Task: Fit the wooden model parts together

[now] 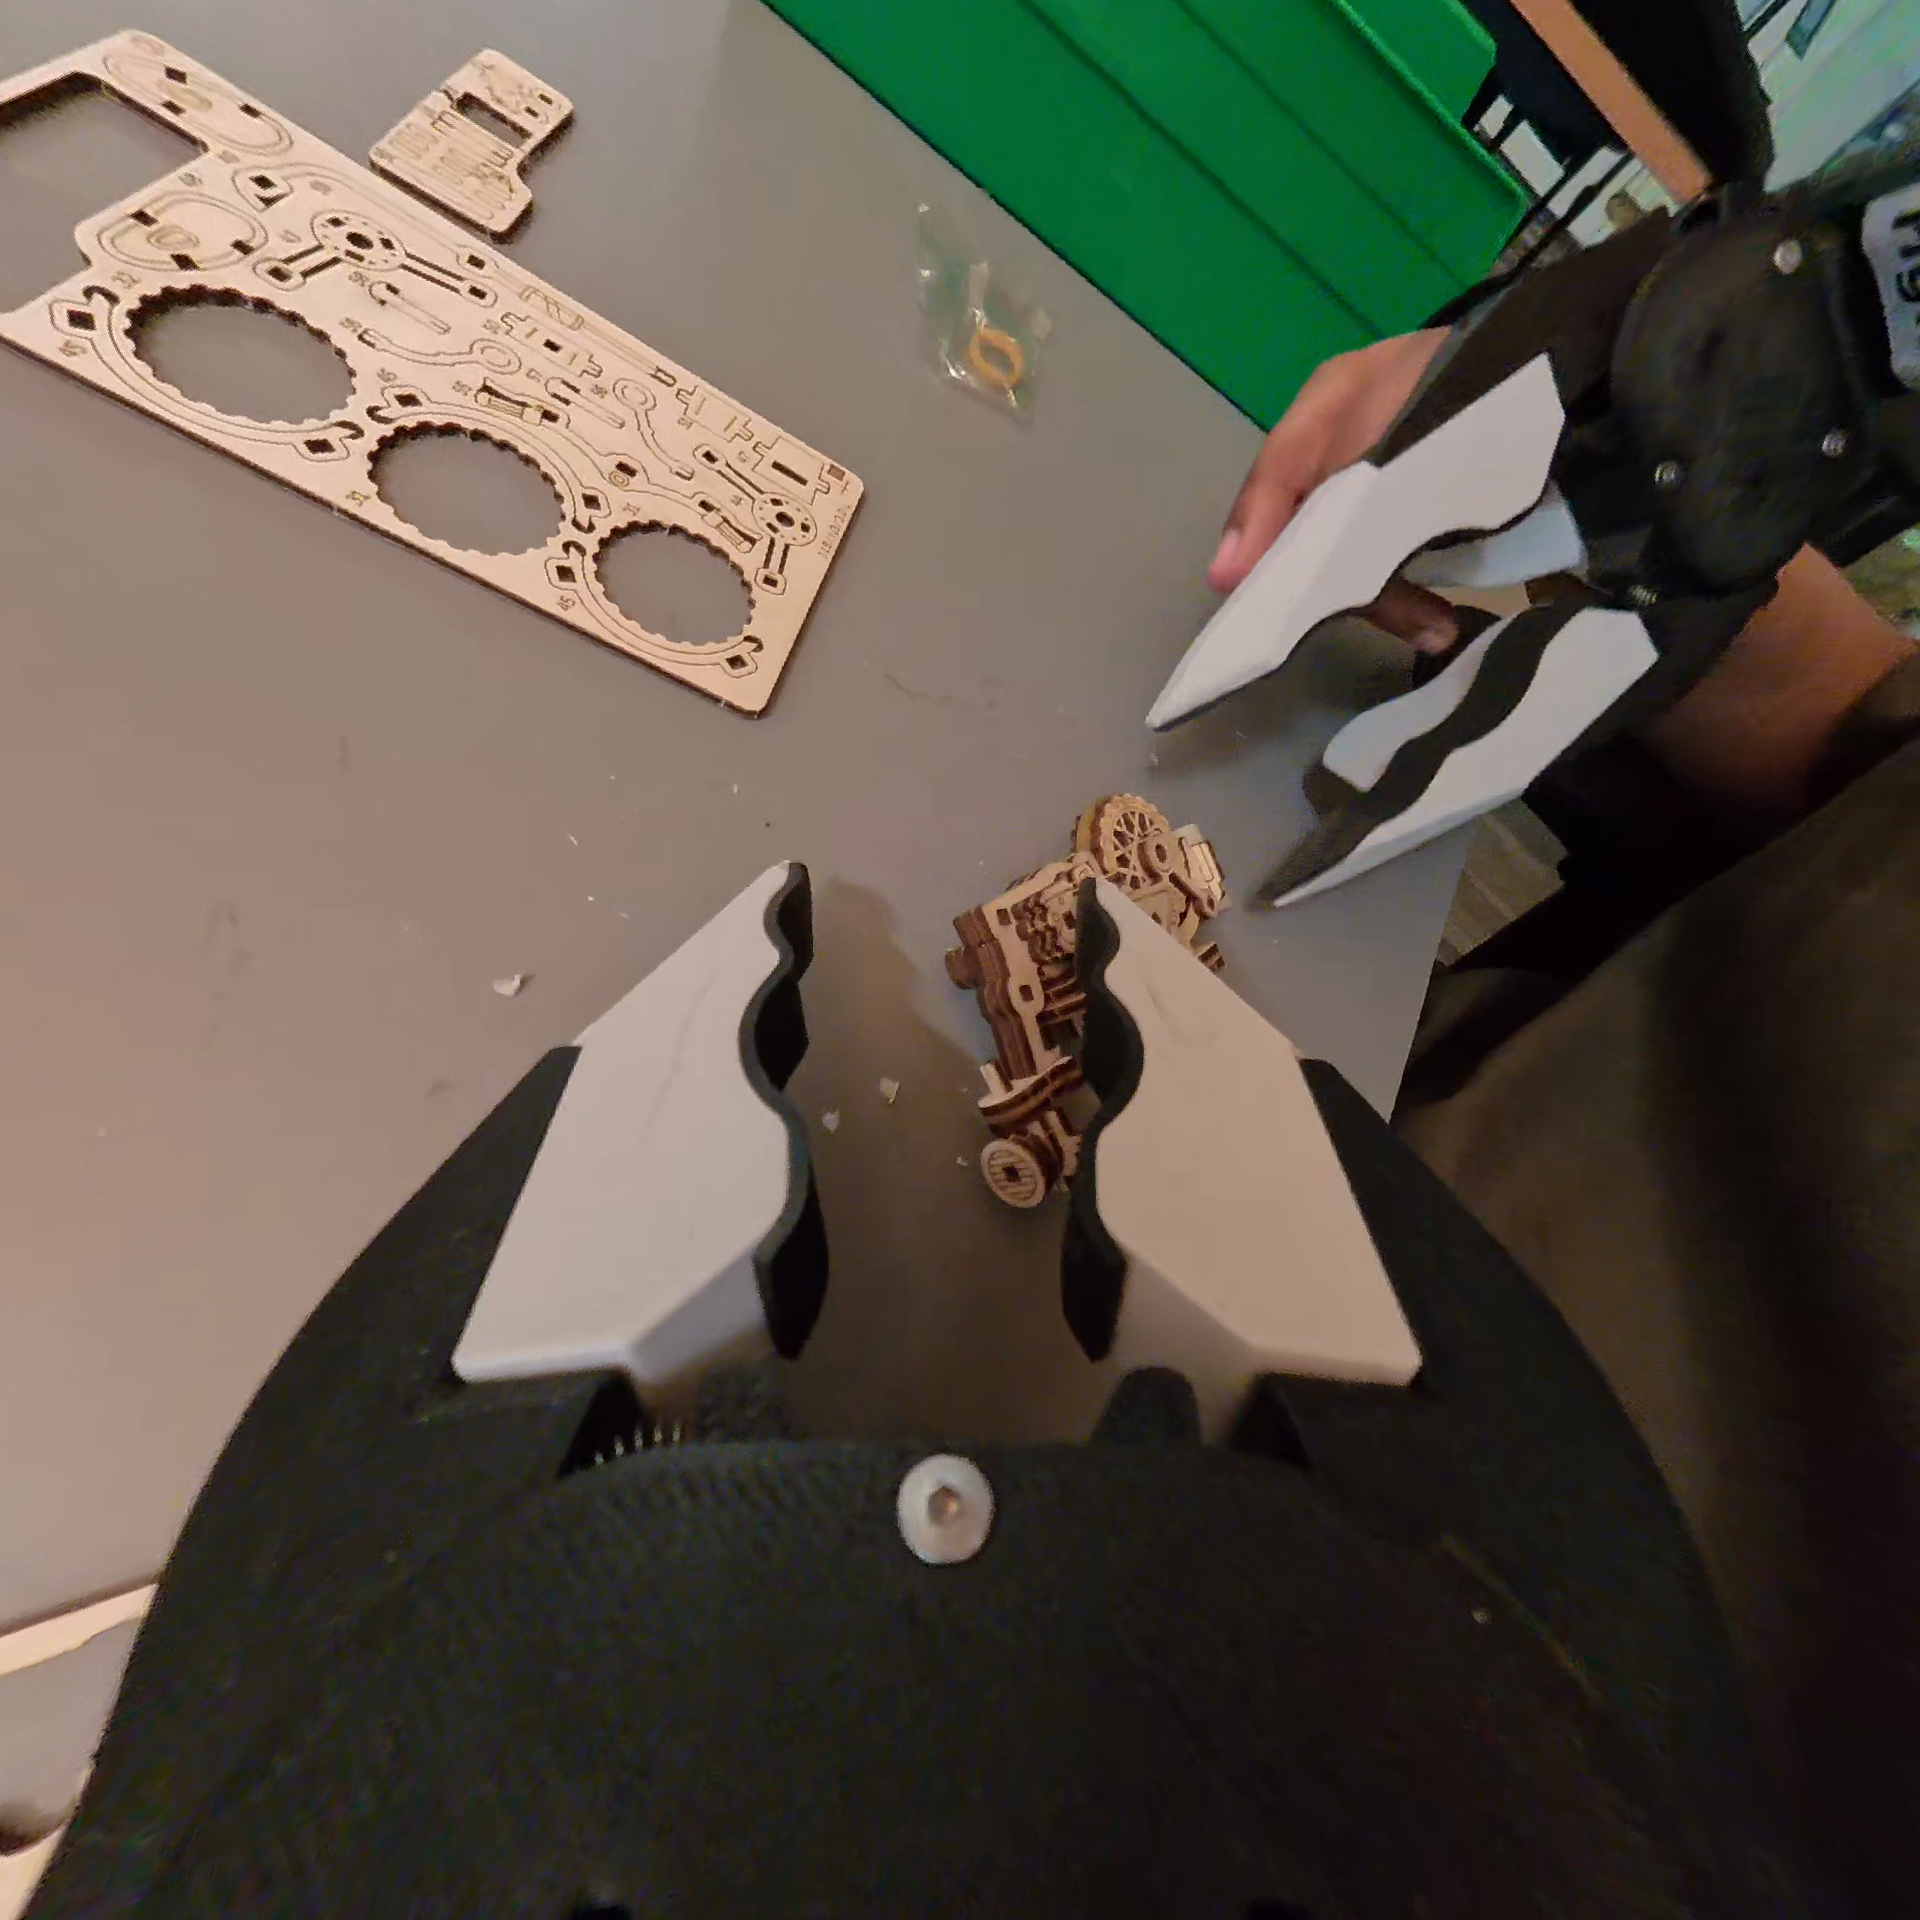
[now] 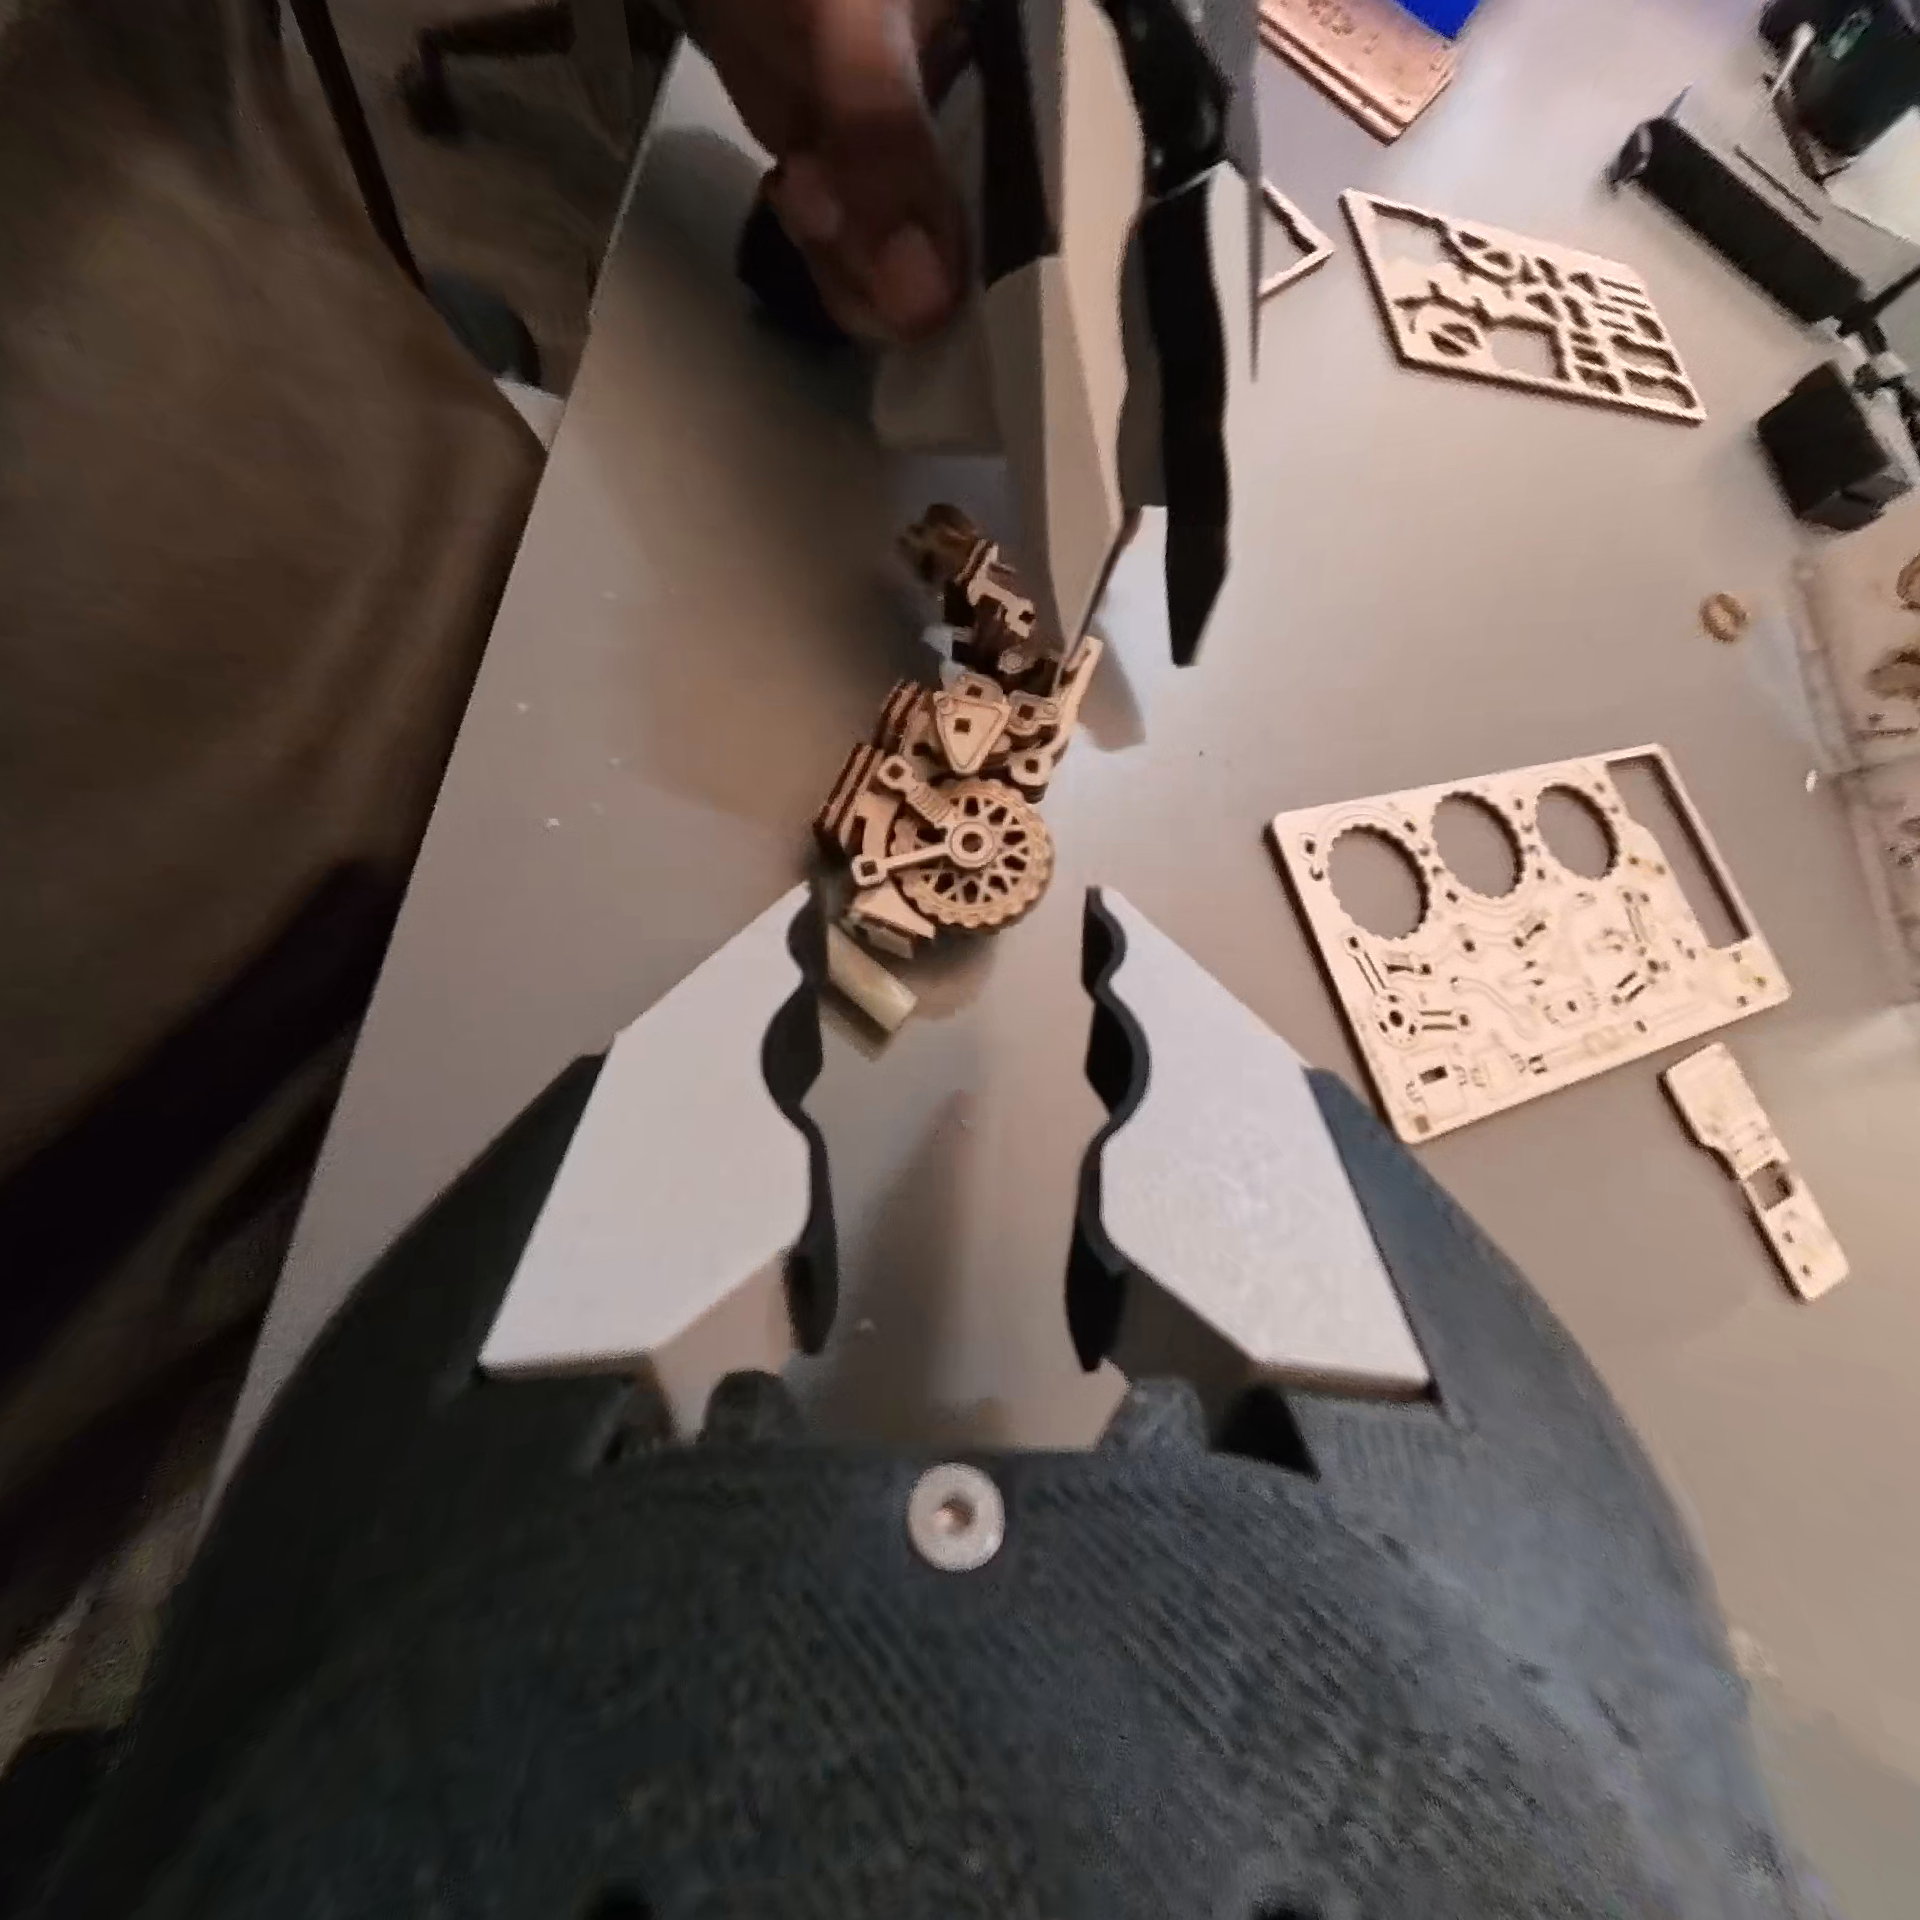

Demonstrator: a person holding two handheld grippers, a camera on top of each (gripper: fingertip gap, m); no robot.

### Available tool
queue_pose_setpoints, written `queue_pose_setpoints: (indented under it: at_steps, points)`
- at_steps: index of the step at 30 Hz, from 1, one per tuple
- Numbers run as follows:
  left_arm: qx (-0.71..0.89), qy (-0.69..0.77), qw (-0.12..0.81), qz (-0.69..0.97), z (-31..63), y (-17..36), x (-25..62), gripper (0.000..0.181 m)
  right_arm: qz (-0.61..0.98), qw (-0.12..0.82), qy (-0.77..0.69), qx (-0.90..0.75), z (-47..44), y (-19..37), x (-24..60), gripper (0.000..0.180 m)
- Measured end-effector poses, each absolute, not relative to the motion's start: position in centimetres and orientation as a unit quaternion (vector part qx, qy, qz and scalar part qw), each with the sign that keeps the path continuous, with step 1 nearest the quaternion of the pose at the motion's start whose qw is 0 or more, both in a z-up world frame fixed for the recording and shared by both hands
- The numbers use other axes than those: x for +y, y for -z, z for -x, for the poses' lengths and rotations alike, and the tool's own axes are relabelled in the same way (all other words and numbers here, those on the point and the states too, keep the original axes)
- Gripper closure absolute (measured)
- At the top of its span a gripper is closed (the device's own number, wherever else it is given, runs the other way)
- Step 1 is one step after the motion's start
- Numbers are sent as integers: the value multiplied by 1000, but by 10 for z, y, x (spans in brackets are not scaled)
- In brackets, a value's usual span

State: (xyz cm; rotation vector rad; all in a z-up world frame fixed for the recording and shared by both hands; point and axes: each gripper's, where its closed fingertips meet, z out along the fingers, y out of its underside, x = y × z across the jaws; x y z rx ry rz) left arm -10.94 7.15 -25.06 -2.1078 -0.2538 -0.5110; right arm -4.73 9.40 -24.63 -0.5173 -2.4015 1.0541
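Note:
A partly built wooden model with a spoked gear wheel lies on the grey table, near its edge. My left gripper is open and empty, and its right finger hides part of the model. My right gripper shows at the upper right, open, just beyond the model. In the right wrist view the model lies just ahead of my open, empty right gripper. The left gripper comes down at the model's far end. I cannot tell whether it touches the model.
A wooden part sheet with three round holes lies flat, a small cut-out piece beside it. A clear bag with a ring, green boxes, another sheet and black blocks stand farther off. Left tips and right tips are each some 20 cm from the small cut-out piece. The right camera catches it too, in the right wrist view.

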Motion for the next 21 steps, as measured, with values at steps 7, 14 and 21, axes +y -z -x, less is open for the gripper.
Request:
queue_pose_setpoints:
  at_steps: [7,14,21]
  points:
    - [-107,212,457,857,109,252,71,129,105,275,-325,-899,42,256,75,138]
    - [-106,225,453,856,106,252,70,129,143,249,-326,-901,44,265,75,127]
    - [-45,249,426,868,87,256,59,126,192,233,-340,-891,50,269,80,139]
